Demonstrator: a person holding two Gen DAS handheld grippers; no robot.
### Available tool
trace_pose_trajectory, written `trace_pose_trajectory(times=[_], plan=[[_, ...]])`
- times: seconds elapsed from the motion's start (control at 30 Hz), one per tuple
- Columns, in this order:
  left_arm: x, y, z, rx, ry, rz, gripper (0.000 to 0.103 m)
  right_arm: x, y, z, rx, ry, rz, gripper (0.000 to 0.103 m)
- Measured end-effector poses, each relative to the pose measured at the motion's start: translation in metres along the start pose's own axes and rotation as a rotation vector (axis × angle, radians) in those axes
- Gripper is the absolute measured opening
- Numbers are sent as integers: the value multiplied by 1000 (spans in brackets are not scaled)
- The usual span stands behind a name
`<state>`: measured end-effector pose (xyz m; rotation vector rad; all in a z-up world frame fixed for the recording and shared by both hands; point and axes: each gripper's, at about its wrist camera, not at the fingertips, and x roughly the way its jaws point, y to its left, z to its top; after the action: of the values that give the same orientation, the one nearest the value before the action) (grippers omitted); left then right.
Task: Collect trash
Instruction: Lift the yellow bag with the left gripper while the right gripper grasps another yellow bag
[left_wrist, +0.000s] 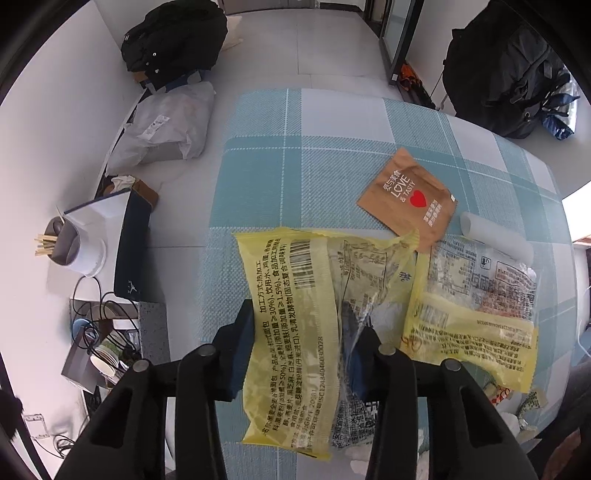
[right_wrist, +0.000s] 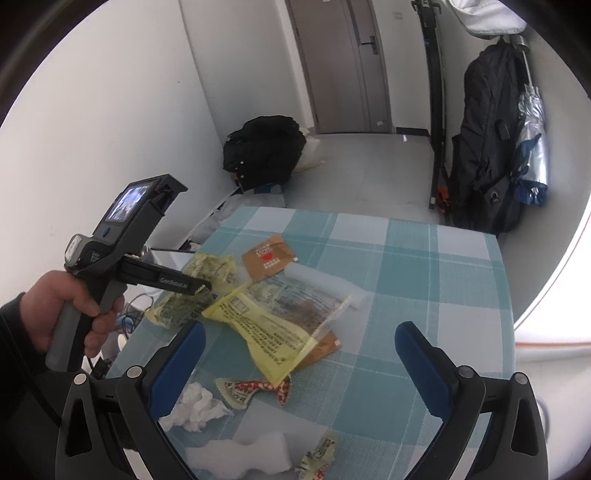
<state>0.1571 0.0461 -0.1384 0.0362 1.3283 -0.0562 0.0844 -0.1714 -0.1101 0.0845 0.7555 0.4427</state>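
Observation:
My left gripper (left_wrist: 303, 343) is shut on a yellow bread wrapper (left_wrist: 291, 325) and holds it over the table's left edge; the gripper also shows in the right wrist view (right_wrist: 203, 288), clamping that wrapper (right_wrist: 199, 284). A second yellow wrapper (left_wrist: 472, 314) lies flat on the checked tablecloth (left_wrist: 332, 155), also seen in the right wrist view (right_wrist: 280, 317). A brown sachet with a red heart (left_wrist: 410, 195) lies beyond it. My right gripper (right_wrist: 299, 354) is open and empty above the table. Crumpled tissue (right_wrist: 197, 406), a red-patterned wrapper (right_wrist: 255, 389) and a small green wrapper (right_wrist: 317, 456) lie beneath it.
A white foam roll (left_wrist: 495, 236) lies at the table's right. On the floor to the left are a white cup with sticks (left_wrist: 70, 247), a dark box (left_wrist: 129, 247), cables, a grey parcel (left_wrist: 166, 125) and a black backpack (right_wrist: 266, 147). A dark bag hangs on a stand (right_wrist: 487, 155).

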Motion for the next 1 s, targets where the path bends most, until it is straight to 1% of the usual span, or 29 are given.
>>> trace_pose_trajectory(times=[0.17, 0.33, 0.47, 0.53, 0.6, 0.73, 0.83, 0.9, 0.93, 1.0], plan=[[-5, 7, -2, -29, -7, -26, 37, 0, 0, -1, 15, -8, 13, 103], [-13, 13, -5, -39, -30, -37, 37, 3, -4, -4, 67, -4, 48, 103], [-18, 14, -8, -46, -42, -57, 37, 6, -6, -7, 108, 12, 55, 103], [-21, 14, -9, -41, -47, -69, 37, 7, -5, -7, 110, 18, 41, 103], [-23, 14, -10, -34, -52, -85, 37, 7, -3, -6, 91, 18, 28, 103], [-31, 10, -10, -1, -78, -108, 37, 2, 8, 0, -10, 8, -9, 103], [-35, 10, -10, 10, -99, -95, 37, 1, 15, 0, -51, 14, -27, 103], [-40, 8, -10, 27, -133, -45, 37, 3, 16, -3, -63, 26, -36, 103], [-42, 6, -10, 38, -142, -36, 37, 4, 17, -4, -66, 36, -42, 103], [-44, 3, -11, 52, -150, -50, 37, 6, 19, -5, -74, 48, -32, 103]])
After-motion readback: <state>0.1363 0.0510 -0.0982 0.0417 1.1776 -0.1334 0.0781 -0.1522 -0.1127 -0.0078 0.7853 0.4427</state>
